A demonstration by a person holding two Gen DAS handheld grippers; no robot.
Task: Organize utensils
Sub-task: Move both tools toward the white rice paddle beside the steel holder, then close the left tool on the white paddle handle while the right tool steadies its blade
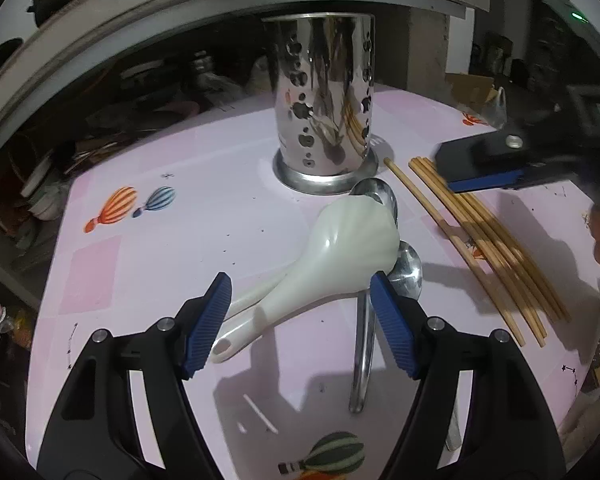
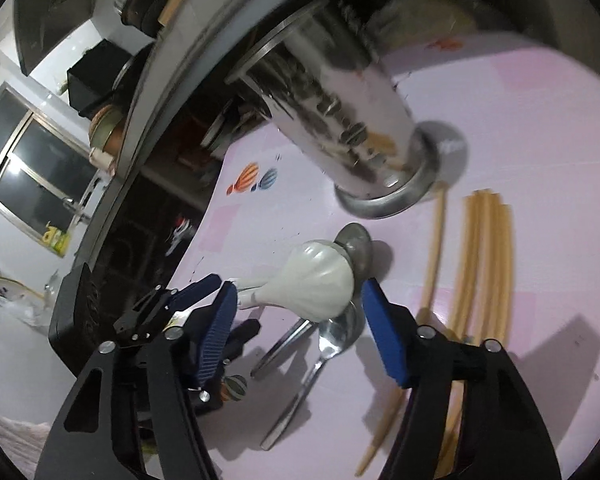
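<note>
My left gripper (image 1: 300, 320) has its jaws apart, straddling the neck of the white rice paddle (image 1: 332, 256), pads not visibly pressing. The paddle lies flat on the desk (image 1: 172, 240), resting over two metal spoons (image 1: 406, 276). Its long axis runs from the handle end near my left pad up to the blade, which points toward the steel utensil holder (image 1: 324, 100). My left is nearer; I judge the closing line suits it. My right gripper (image 2: 296, 332), jaws also apart and empty, hovers by the chopsticks (image 2: 484, 264), which lie lengthwise toward the holder.
</note>
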